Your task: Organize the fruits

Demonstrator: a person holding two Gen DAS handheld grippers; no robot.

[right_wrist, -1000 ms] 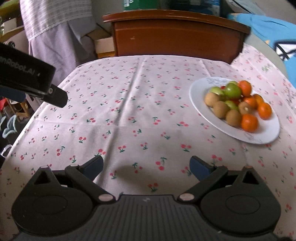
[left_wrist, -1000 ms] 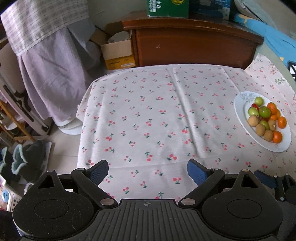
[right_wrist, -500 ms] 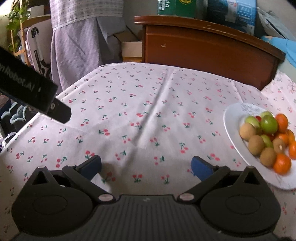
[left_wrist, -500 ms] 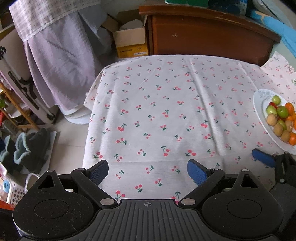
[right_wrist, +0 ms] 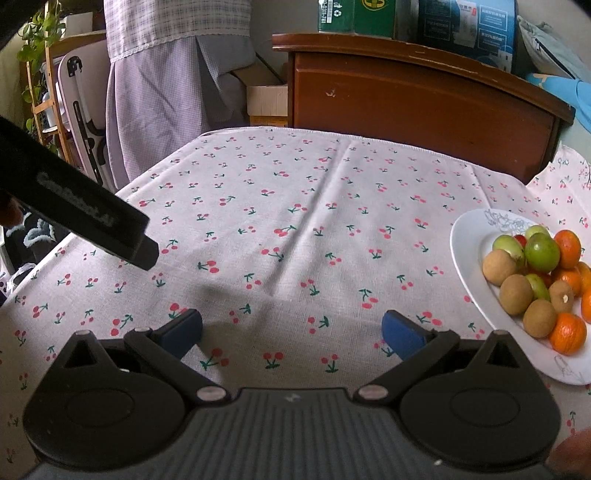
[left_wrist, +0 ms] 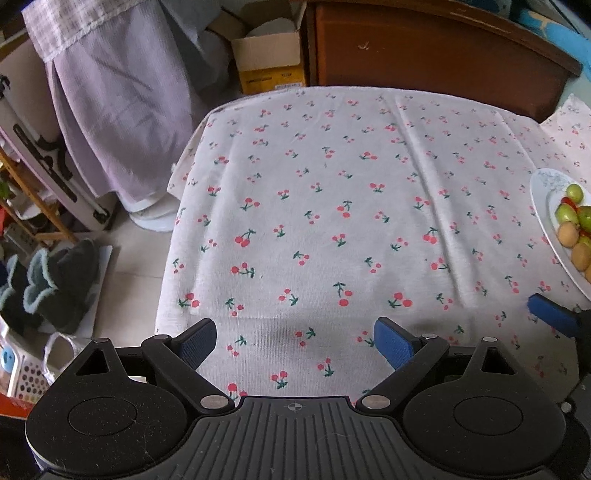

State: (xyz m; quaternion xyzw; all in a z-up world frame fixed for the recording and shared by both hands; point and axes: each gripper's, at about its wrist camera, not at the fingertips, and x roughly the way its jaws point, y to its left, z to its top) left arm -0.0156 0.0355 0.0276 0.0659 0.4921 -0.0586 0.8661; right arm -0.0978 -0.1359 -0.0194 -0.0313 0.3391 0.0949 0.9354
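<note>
I hold both grippers over the cloth (left_wrist: 332,206), the cherry-print one that covers the table. My left gripper (left_wrist: 295,341) has its blue pads (left_wrist: 392,347) spread wide with nothing between them, and only cloth shows in the gap. My right gripper (right_wrist: 291,332) is spread just as wide and is also empty, hanging above the near part of the cloth.

The plate (right_wrist: 469,240) is my landmark. It lies on the cloth, to the right of my right gripper and a little beyond it. On it the fruits (right_wrist: 535,280) are heaped together, touching one another: brown round ones on the side nearest the gripper, green ones behind them, oranges on the far right side, and a bit of red between the green ones. In the left view the plate (left_wrist: 543,199) sits at the far right edge, only partly in frame, with green and brown fruit showing. One blue pad of my right gripper (left_wrist: 550,314) pokes in just below the plate there.

Left of the plate, across the bare cloth, the black body of my left gripper (right_wrist: 92,221) slants in from the side. Beyond the plate, past the far edge of the cloth, stands a cabinet (right_wrist: 417,96) of brown wood with boxes (right_wrist: 413,18) on top.
</note>
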